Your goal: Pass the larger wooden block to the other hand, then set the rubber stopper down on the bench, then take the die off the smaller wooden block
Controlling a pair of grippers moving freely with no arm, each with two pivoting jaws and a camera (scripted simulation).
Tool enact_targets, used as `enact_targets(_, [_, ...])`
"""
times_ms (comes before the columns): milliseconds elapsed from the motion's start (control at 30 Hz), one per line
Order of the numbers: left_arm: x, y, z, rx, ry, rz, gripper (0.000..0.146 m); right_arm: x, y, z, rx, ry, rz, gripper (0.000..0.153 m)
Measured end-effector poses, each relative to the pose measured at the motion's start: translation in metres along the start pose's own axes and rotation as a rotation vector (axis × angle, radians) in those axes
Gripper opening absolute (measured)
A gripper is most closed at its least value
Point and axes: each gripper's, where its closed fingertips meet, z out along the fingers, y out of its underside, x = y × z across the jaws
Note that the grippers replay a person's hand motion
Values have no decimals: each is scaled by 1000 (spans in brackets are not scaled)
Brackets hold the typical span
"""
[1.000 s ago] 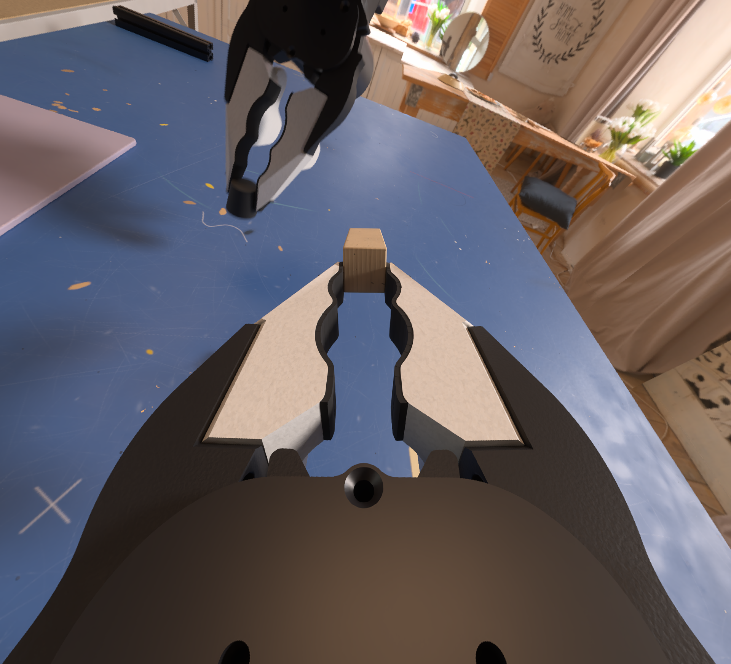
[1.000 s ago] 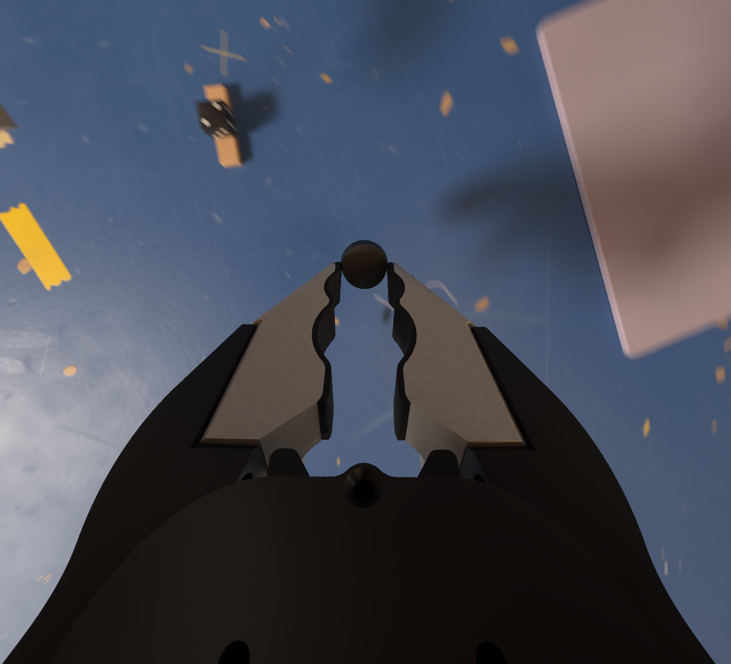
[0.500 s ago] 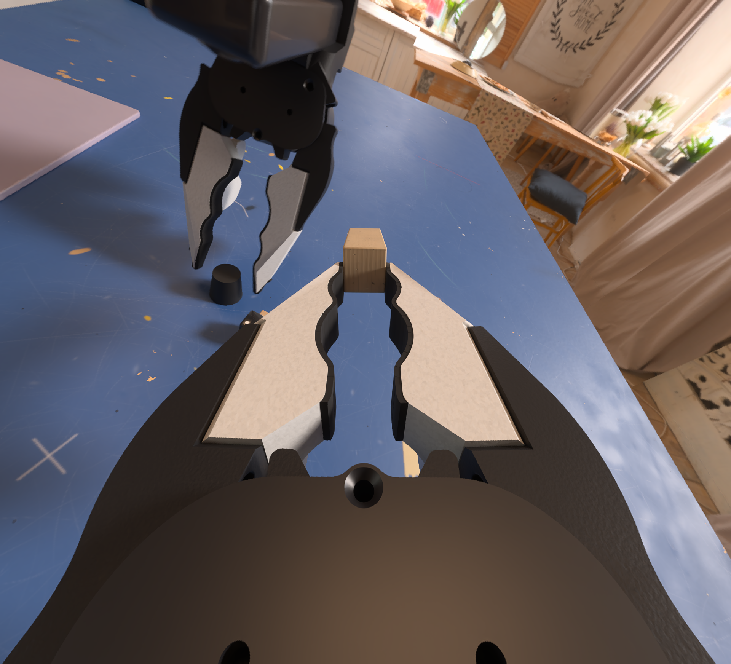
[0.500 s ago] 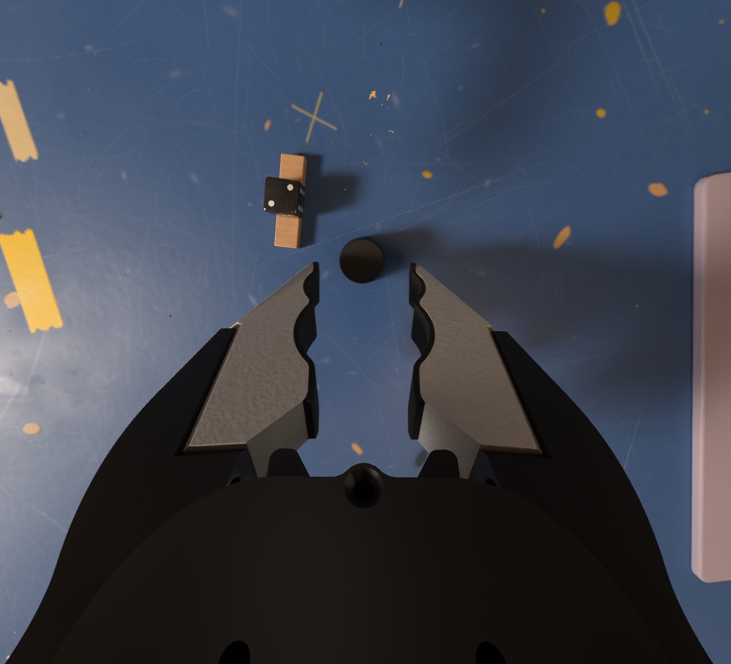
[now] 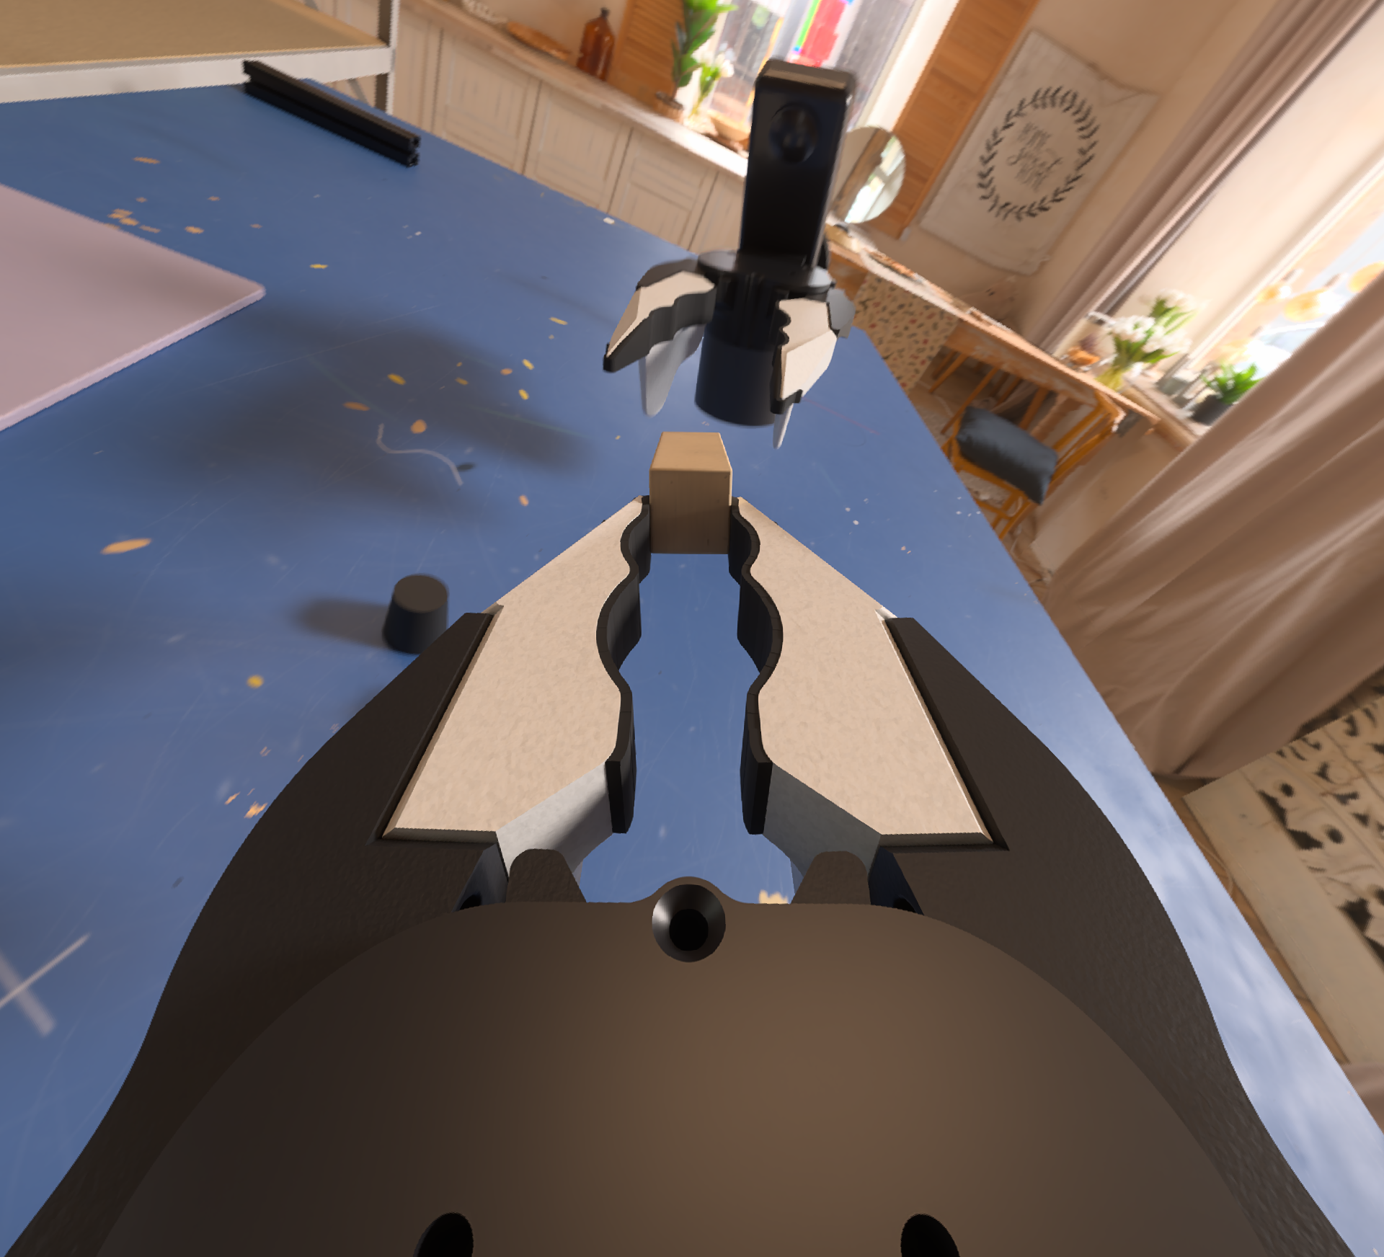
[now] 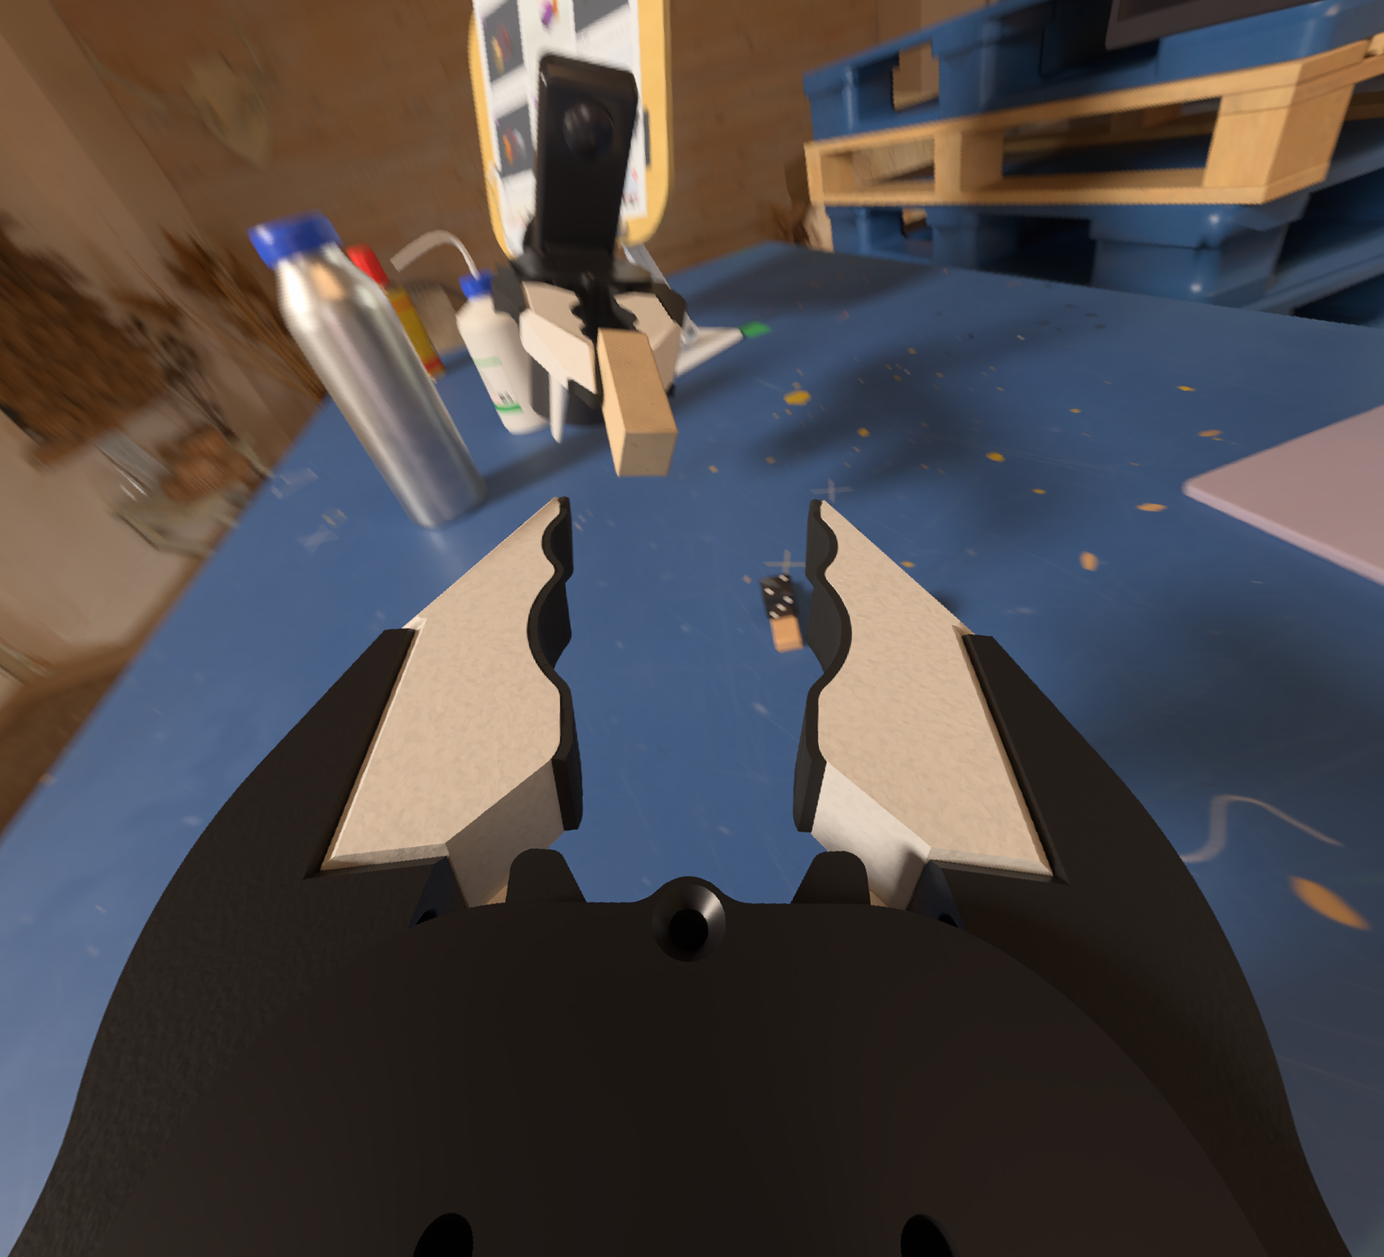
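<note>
Between the tips of the left gripper (image 5: 690, 526), in the left wrist view, the larger wooden block (image 5: 690, 504) is clamped across its two side faces, its far end projecting forward above the blue bench (image 5: 225, 337). The jaws are closed on the block. The right gripper (image 5: 715, 390) hangs just beyond the block's far end, facing it, jaws spread and empty. The rubber stopper (image 5: 414, 613) stands upright on the bench, to the left of the left gripper and clear of both. A pale board (image 5: 90, 307) lies at the far left.

The right wrist view shows the right gripper (image 6: 690, 523) with jaws wide apart and nothing between them. Ahead, the left gripper (image 6: 599, 352) presents the block (image 6: 636, 401) end-on, slightly tilted, its free end nearest the camera. Below, on the bench (image 6: 973, 734), the die (image 6: 777, 596) sits on top of the smaller wooden block (image 6: 785, 633), close beside the right finger in the picture but lower. A metal bottle (image 6: 374, 375) and a white squeeze bottle (image 6: 498, 364) stand at the far edge.

Assessment: the block looks rigid, light and dry-faced, unlikely to slip or deform. The free end offers two flat parallel faces; hold should be taken there, squarely, clear of the left gripper's tips. The slight tilt may call for matching alignment before closing. The die appears small, hard and smooth, easily knocked; it would need a light, centred pinch.
</note>
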Motion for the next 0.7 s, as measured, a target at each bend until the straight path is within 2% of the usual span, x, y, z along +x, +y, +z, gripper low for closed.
enact_targets(100, [8, -6, 13, 30, 55, -10, 19, -10, -3, 3, 82, -83, 105, 68])
enact_targets(233, [14, -12, 29, 52, 84, -11, 19, -19, -8, 7, 157, -164, 181, 61])
enact_targets(333, [18, -15, 41, 66, 109, -17, 19, -22, -9, 7, 174, -153, 158, 47])
enact_targets(700, [22, -13, 62, 62, 141, -27, 19, -22, -9, -6, 189, -121, 158, 37])
